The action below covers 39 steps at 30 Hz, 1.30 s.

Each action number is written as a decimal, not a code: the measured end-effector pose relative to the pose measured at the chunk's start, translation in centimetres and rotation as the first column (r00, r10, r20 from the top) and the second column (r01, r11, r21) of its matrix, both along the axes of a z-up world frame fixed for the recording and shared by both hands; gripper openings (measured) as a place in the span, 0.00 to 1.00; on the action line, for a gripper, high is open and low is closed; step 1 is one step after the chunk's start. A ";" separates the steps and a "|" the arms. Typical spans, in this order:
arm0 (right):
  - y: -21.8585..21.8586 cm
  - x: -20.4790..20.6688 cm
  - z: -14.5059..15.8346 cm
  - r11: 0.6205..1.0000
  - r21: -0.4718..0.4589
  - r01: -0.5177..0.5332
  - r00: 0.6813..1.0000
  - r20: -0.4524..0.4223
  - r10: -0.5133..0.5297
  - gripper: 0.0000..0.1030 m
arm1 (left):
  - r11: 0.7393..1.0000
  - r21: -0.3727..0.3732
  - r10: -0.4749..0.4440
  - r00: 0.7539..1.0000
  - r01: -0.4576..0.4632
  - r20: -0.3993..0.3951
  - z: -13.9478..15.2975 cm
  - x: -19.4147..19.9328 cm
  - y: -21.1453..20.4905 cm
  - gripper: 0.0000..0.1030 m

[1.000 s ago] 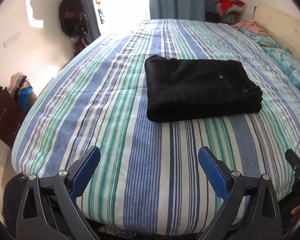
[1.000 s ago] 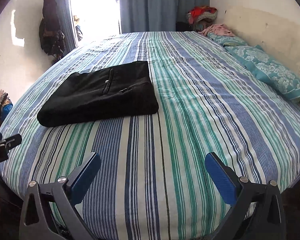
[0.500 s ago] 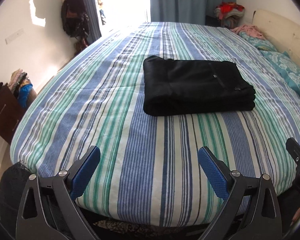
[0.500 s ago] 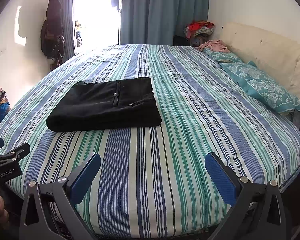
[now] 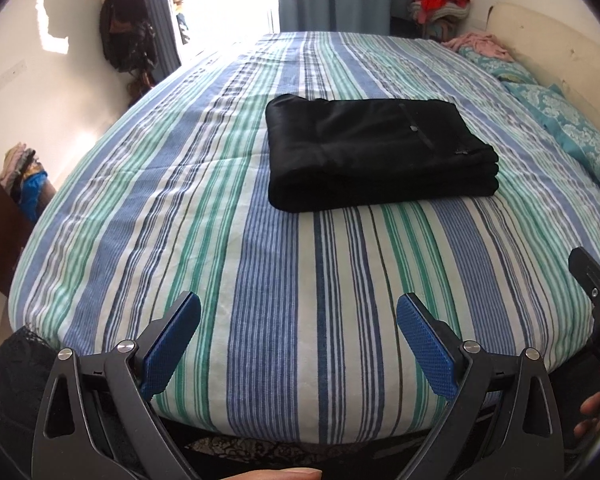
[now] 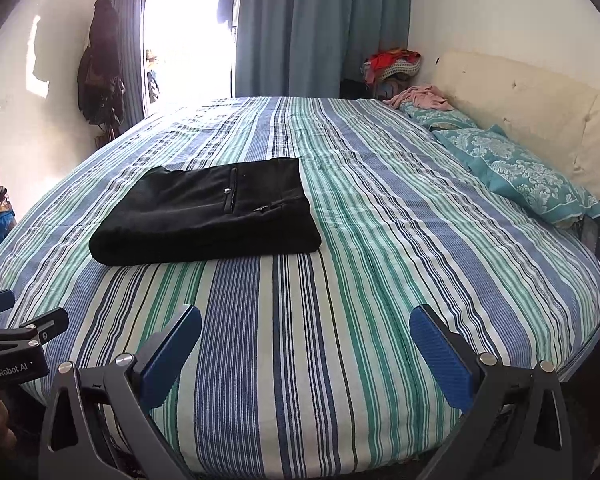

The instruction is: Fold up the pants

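Grippers first, since they're closest to the lens: the left hand-held gripper (image 5: 298, 338) has its blue pads spread wide with nothing between them, hanging over the near edge of the bed (image 5: 260, 280). Same story for the right hand-held gripper (image 6: 305, 350), jaws apart, empty, also at the near edge of the bed. In the right wrist view you can see part of the left one poking in at the left of the frame, so the two sit side by side.

Further up the bed, well apart from both grippers, are the pants (image 5: 376, 152). They're black and lie roughly mid-bed as a flat, stacked rectangle, rounded fold edge toward the camera, a pocket zip and a small button showing on top. Edges look fairly square, nothing dangling.

Beyond the pants, toward the head of the bed, there's a teal patterned pillow (image 6: 528, 176) and a pink garment (image 6: 420, 98), plus a cream headboard (image 6: 520, 96). Past the far side of the bed hangs a blue curtain (image 6: 320, 28) next to a bright doorway.

My read: the folding itself looks done and this is the wrap-up step. If anything's left, it's maybe a light press to flatten the stack, which would mean reaching back in over the bed. Otherwise just hands off.
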State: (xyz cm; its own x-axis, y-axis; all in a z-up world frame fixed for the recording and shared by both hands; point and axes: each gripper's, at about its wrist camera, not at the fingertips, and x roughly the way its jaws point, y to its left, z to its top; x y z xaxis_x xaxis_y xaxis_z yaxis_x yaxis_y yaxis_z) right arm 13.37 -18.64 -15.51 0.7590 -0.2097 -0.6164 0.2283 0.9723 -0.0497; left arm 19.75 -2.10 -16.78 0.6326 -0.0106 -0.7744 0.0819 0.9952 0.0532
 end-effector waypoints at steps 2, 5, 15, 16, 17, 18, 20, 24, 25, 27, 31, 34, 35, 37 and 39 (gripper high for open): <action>0.2 0.0 0.1 1.000 -0.003 -0.005 1.000 0.002 0.005 1.00 | 1.000 -0.006 -0.003 1.000 0.003 -0.004 0.0 0.0 0.0 0.96; 0.6 0.1 0.2 1.000 -0.022 -0.003 1.000 0.003 0.003 1.00 | 1.000 -0.011 -0.004 1.000 0.004 -0.012 -0.2 0.0 0.1 0.96; 0.5 0.1 0.2 1.000 -0.023 0.019 1.000 -0.001 -0.019 1.00 | 1.000 -0.028 0.009 1.000 -0.009 -0.014 -0.1 0.1 0.6 0.96; 0.4 0.1 0.2 1.000 -0.024 0.019 1.000 0.000 -0.019 1.00 | 1.000 -0.028 0.009 1.000 -0.009 -0.014 -0.1 0.1 0.6 0.96; 0.5 0.0 0.2 1.000 -0.024 0.018 1.000 0.000 -0.018 1.00 | 1.000 -0.028 0.010 1.000 -0.010 -0.014 -0.1 0.1 0.6 0.96; 0.5 0.0 0.2 1.000 -0.024 0.016 1.000 0.000 -0.016 1.00 | 1.000 -0.028 0.010 1.000 -0.010 -0.013 -0.1 0.1 0.6 0.96; 0.6 -0.1 0.1 1.000 -0.025 0.013 1.000 -0.001 -0.013 1.00 | 1.000 -0.025 0.010 1.000 -0.010 -0.011 -0.1 0.1 0.6 0.96; 0.6 -0.1 0.1 1.000 -0.023 0.011 1.000 0.001 -0.011 1.00 | 1.000 -0.024 0.010 1.000 -0.010 -0.009 -0.2 0.0 0.6 0.96; 0.6 -0.1 0.1 1.000 -0.024 0.011 1.000 0.001 -0.011 1.00 | 1.000 -0.024 0.009 1.000 -0.009 -0.010 -0.2 0.0 0.6 0.96; 0.6 -0.1 0.1 1.000 -0.026 0.010 1.000 0.000 -0.010 1.00 | 1.000 -0.021 0.008 1.000 -0.008 -0.010 -0.2 0.0 0.5 0.96; 0.6 -0.1 0.1 1.000 -0.025 0.012 1.000 0.000 -0.012 1.00 | 1.000 -0.019 0.006 1.000 -0.007 -0.010 -0.2 0.0 0.5 0.96; 0.6 -0.1 0.1 1.000 -0.025 0.013 1.000 -0.002 -0.013 1.00 | 1.000 -0.019 0.008 1.000 -0.008 -0.010 -0.2 0.0 0.4 0.96; 0.6 -0.1 0.1 1.000 -0.026 0.013 1.000 -0.002 -0.013 1.00 | 1.000 -0.018 0.008 1.000 -0.008 -0.010 -0.3 0.0 0.4 0.96; 0.6 -0.1 0.0 1.000 -0.026 0.013 1.000 -0.003 -0.013 1.00 | 1.000 -0.017 0.009 1.000 -0.009 -0.009 -0.2 0.0 0.4 0.96; 0.5 -0.1 0.0 1.000 -0.025 0.012 1.000 -0.005 -0.012 1.00 | 1.000 -0.016 0.013 1.000 -0.013 -0.009 -0.2 0.1 0.5 0.96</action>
State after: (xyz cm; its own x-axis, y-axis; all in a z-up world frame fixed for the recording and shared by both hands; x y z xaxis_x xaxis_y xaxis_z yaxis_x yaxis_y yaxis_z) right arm 13.30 -18.15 -15.53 0.7532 -0.2347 -0.6145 0.2400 0.9678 -0.0754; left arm 19.82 -1.65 -17.01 0.6256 -0.0153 -0.7800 0.0697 0.9969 0.0363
